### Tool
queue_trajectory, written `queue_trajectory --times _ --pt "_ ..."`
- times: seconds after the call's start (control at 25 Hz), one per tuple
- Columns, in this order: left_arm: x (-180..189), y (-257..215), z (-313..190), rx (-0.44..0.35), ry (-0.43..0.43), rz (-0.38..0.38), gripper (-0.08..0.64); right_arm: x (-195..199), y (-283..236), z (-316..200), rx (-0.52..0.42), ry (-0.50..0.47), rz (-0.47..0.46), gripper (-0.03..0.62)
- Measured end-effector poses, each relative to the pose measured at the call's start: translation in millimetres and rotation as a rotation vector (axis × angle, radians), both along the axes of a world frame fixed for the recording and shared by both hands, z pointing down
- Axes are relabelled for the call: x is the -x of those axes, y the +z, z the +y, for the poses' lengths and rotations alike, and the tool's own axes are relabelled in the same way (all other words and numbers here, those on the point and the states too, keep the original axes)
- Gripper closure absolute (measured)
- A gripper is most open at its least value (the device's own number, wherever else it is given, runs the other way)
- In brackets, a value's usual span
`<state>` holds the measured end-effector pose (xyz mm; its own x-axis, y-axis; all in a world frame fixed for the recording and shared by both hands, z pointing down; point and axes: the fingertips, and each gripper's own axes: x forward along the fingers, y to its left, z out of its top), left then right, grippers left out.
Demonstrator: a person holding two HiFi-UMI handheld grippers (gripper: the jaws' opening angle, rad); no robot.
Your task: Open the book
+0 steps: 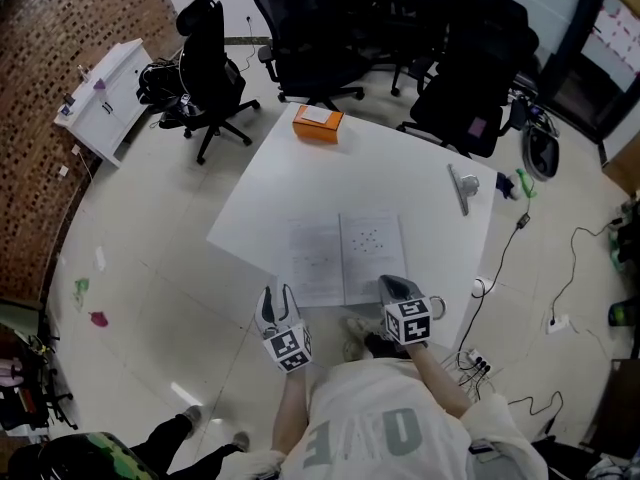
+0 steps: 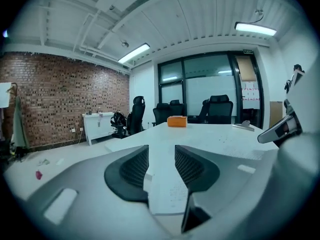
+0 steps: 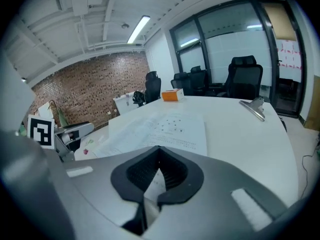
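Observation:
The book (image 1: 345,256) lies open and flat on the white table (image 1: 400,168), near its front edge, with both pages facing up. My left gripper (image 1: 277,300) hovers at the book's near left corner with its jaws apart; in the left gripper view (image 2: 161,165) only a page corner (image 2: 167,196) shows below the gap. My right gripper (image 1: 396,288) is at the book's near right corner, shut. In the right gripper view (image 3: 159,165) its pads meet, and the open pages (image 3: 165,129) spread out just beyond them.
An orange box (image 1: 318,123) sits at the table's far edge and a metal clip (image 1: 462,186) at its right side. Black office chairs (image 1: 320,38) ring the far side. A white cabinet (image 1: 105,98) stands at left, and cables and a power strip (image 1: 478,363) lie on the floor at right.

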<state>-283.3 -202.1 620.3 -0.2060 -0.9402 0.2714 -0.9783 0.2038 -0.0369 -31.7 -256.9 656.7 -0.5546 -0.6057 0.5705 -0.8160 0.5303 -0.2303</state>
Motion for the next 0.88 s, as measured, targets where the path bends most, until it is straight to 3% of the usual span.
queue_trajectory --times 0.28,0.4,0.72,0.88 --pt "-24.4 -51.0 -27.1 -0.134 0.086 0.004 0.419 -0.3 -43.4 -7.6 -0.086 0.031 -0.082 0.588" --pt "-34.2 -66.6 -33.9 -0.176 0.123 0.023 0.544 -3.5 -55.6 -11.5 -0.12 0.052 -0.109 0.588" --pt "-56.0 -90.4 -41.1 -0.238 0.196 0.141 0.546 -9.2 -72.3 -10.4 -0.201 0.094 -0.151 0.588" --pt "-67.9 -110.5 -42.4 -0.281 0.253 0.154 0.546 -5.3 -82.2 -3.9 -0.218 0.107 -0.178 0.588"
